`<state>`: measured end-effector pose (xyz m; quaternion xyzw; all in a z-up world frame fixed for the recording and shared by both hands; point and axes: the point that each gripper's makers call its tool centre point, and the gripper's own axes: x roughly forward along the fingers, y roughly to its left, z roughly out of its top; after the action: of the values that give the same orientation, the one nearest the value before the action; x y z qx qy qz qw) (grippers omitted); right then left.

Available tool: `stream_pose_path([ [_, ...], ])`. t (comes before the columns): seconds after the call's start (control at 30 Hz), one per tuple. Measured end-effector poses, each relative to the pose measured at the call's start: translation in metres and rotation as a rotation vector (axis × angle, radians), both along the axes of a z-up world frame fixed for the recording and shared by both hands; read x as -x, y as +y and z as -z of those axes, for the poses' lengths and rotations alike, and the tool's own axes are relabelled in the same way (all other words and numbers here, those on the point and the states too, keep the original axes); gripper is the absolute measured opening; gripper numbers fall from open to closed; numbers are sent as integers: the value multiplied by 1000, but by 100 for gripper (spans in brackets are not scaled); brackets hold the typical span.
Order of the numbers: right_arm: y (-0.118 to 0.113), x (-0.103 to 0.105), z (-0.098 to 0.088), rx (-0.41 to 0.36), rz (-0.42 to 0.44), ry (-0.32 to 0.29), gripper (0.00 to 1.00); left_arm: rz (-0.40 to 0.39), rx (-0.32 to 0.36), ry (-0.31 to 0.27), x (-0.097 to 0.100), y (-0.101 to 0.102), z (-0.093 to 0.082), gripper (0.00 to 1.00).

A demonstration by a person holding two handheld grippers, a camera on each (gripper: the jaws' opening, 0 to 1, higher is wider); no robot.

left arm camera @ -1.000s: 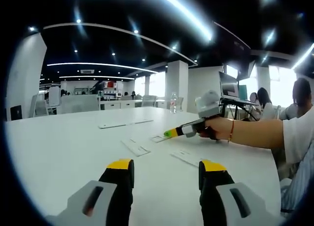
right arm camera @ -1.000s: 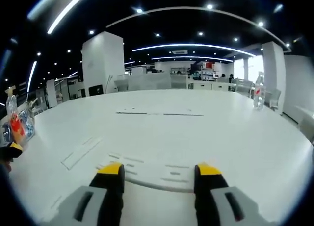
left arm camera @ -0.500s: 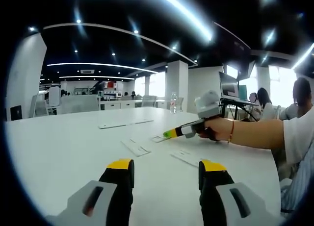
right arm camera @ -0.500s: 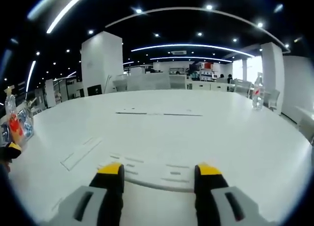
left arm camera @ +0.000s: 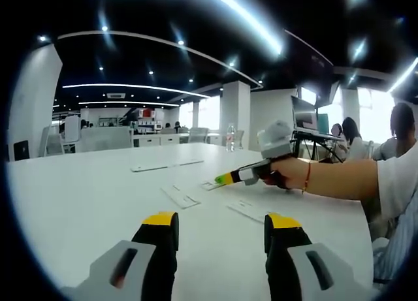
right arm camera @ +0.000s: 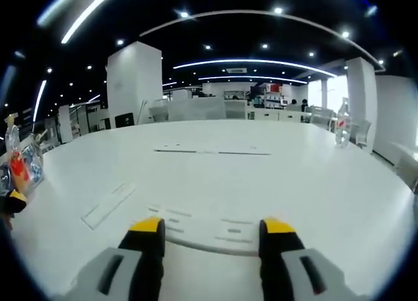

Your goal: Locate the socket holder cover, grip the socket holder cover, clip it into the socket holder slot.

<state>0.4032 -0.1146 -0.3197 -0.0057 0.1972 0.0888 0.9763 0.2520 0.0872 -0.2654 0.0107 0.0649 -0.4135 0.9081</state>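
- Left tool (left arm camera: 221,230): jaws apart, nothing between them, held low over the white table (left arm camera: 78,196).
- Right tool (right arm camera: 212,234): jaws apart as well, nothing gripped. In the left gripper view I also see it coming in from the right, in my hand (left arm camera: 287,172), yellow tip aimed at a small flat white piece.
- Long white socket holder (right arm camera: 196,232) lies flat on the table just ahead of the right tool's tips, running across the gap between them (pale on pale, slots hard to make out).
- Narrow white strip (right arm camera: 110,204), possibly the socket holder cover, lies flat to the left of the holder and apart from it; I cannot tell for sure.
- Two more thin flat strips (right arm camera: 212,151) lie end to end farther up the table.
- In the left gripper view, flat white pieces (left arm camera: 181,196) are scattered mid-table, well ahead of the left tool.
- Clear water bottle (right arm camera: 341,123) stands upright at the far right edge.
- People sit at the right beyond my arm, near an open laptop (left arm camera: 304,114) on a stand.
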Motion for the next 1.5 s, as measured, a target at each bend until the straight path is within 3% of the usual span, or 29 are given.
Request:
stream_pose_path([
  [0.97,20,0,0,-2,-17,-2,57,0,4,-6,2,1,-1,53],
  [1.3,16,-1,0,-7,-24,0,56,-1,2,-6,1,1,0,53],
  [1.5,2,2,-5,-39,-4,-2,56,-11,3,-3,-1,3,0,53],
])
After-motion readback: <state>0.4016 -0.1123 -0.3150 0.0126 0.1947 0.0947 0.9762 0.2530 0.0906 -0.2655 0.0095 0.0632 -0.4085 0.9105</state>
